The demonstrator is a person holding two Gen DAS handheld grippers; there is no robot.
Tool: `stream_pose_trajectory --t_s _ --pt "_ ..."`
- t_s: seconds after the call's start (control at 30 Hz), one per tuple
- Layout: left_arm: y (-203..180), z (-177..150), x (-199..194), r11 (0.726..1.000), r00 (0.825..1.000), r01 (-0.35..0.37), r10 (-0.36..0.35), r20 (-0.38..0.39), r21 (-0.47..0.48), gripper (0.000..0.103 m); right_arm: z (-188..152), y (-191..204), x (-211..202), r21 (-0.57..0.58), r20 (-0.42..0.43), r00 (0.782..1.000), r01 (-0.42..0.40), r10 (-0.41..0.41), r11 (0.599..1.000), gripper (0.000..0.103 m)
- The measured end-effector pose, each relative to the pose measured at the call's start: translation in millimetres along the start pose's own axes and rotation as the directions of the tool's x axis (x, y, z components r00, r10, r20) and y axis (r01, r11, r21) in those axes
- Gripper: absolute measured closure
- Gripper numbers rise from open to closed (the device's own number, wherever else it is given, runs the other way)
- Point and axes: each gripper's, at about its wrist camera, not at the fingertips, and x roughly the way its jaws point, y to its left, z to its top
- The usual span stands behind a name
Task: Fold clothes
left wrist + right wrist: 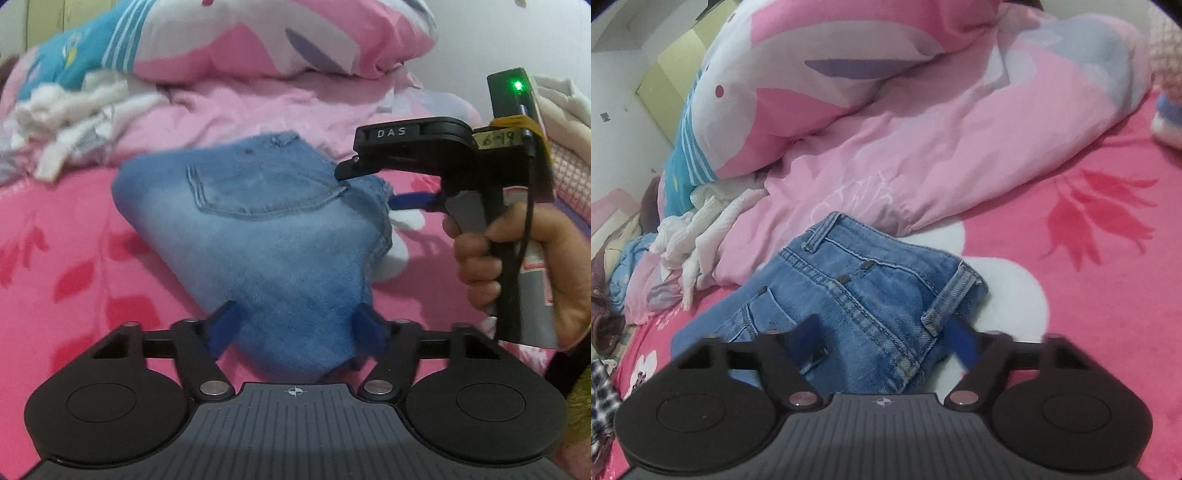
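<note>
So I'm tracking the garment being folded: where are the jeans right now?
The jeans lie low in the middle of both wrist views on the pink floral blanket, just in front of the pink quilt, white clothes to their left.

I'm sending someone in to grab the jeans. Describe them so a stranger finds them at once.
Start at the bed's hot pink flowered blanket, in front of the heaped pale pink quilt. The jeans lie there folded into a compact bundle, between both grippers' blue fingers. They are the only faded blue denim, with stitched pocket and belt loops; the crumpled clothes beside them are white.
</note>
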Motion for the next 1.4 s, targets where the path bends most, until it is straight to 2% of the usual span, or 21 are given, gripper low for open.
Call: stream_pose_trajectory --t_s 0.13,0.23,0.27,0.3,0.4,0.43,0.47,0.6,0.67,0.73,0.8,0.87,0.93,1.1,1.23,1.33,1.37,1.4 --pt "3.7 -1.6 -2.9 1.0 1.0 0.016 -0.016 0.003 -0.026 0.054 -2.0 -1.4 -9.0 0.01 0.033 0.999 0.006 -0.006 1.0 0.06" --pt "5.8 -2.5 -8.9 0.999 1.0 0.018 -0.018 0.002 -0.035 0.06 -1.4 2.5 -27.3 0.01 0.077 0.997 -0.029 0.028 1.0 0.069" --pt "6.0 -2.8 -11.0 0.999 1.0 0.016 -0.016 0.003 -0.035 0.062 -0.6 7.1 -33.4 -0.009 0.093 0.995 -0.031 0.032 0.999 0.077" --pt "7.3 -3.5 -13.4 0.999 1.0 0.017 -0.017 0.006 -0.04 0.062 0.2 11.7 -39.5 -0.028 0.11 0.993 -0.033 0.036 0.999 0.079" --pt "14.0 -6.3 -21.6 0.998 0.999 0.029 -0.028 0.016 -0.064 0.064 4.5 26.8 -58.4 -0.062 0.135 0.987 -0.074 0.082 0.995 0.092" --pt "16.2 -7.2 -24.3 0.997 0.999 0.032 -0.031 0.019 -0.072 0.064 7.1 34.1 -65.9 -0.074 0.135 0.982 -0.126 0.135 0.989 0.103" --pt "18.2 -8.2 -28.3 0.996 0.999 0.039 -0.037 0.029 -0.077 0.064 8.1 42.6 -72.8 -0.093 0.141 0.973 -0.17 0.182 0.981 0.103" --pt "23.4 -11.4 -45.3 0.995 0.995 0.06 -0.053 0.09 -0.082 0.061 6.6 98.6 -97.6 -0.263 0.142 0.95 -0.234 0.277 0.936 0.103" --pt "25.3 -11.4 -49.1 0.995 0.994 0.057 -0.048 0.102 -0.087 0.06 7.0 119.0 -101.1 -0.286 0.132 0.953 -0.225 0.271 0.931 0.103" --pt "27.9 -11.9 -51.2 0.993 0.993 0.063 -0.052 0.107 -0.104 0.058 10.5 120.1 -97.1 -0.237 0.118 0.966 -0.197 0.23 0.951 0.102" --pt "28.2 -12.6 -50.2 0.992 0.993 0.067 -0.055 0.108 -0.105 0.056 13.5 98.1 -84.9 -0.15 0.105 0.981 -0.149 0.165 0.977 0.094" --pt "25.3 -11.6 -46.7 0.993 0.993 0.063 -0.053 0.107 -0.096 0.054 16.7 73.4 -70.8 -0.061 0.088 0.992 -0.087 0.092 0.994 0.062" --pt "22.2 -9.3 -40.4 0.994 0.994 0.055 -0.046 0.101 -0.09 0.053 16.9 42.0 -55.4 0.028 0.078 0.997 -0.016 0.014 0.999 0.057" --pt "23.7 -6.0 -13.8 0.99 1.0 0.015 -0.011 0.026 -0.138 0.053 18.7 -4.3 -26.6 0.123 0.057 0.997 0.043 -0.051 0.991 0.057" --pt "33.2 -12.0 -0.7 0.979 1.0 0.0 -0.001 -0.006 -0.204 0.053 21.1 -19.9 2.7 0.164 -0.007 1.0 0.027 -0.026 0.986 0.057" --pt "36.6 -15.7 0.8 0.975 1.0 -0.013 0.012 -0.009 -0.22 0.053 17.0 -16.9 8.2 0.122 -0.022 0.999 -0.022 0.025 0.992 0.065" --pt "37.4 -16.3 1.1 0.975 1.0 -0.015 0.013 -0.01 -0.222 0.053 15.6 -13.3 8.2 0.1 -0.026 0.999 -0.029 0.032 0.995 0.08" --pt "37.0 -16.8 0.6 0.975 1.0 -0.016 0.014 -0.009 -0.222 0.053 14.3 -9.7 8.1 0.079 -0.03 0.999 -0.036 0.039 0.996 0.089"
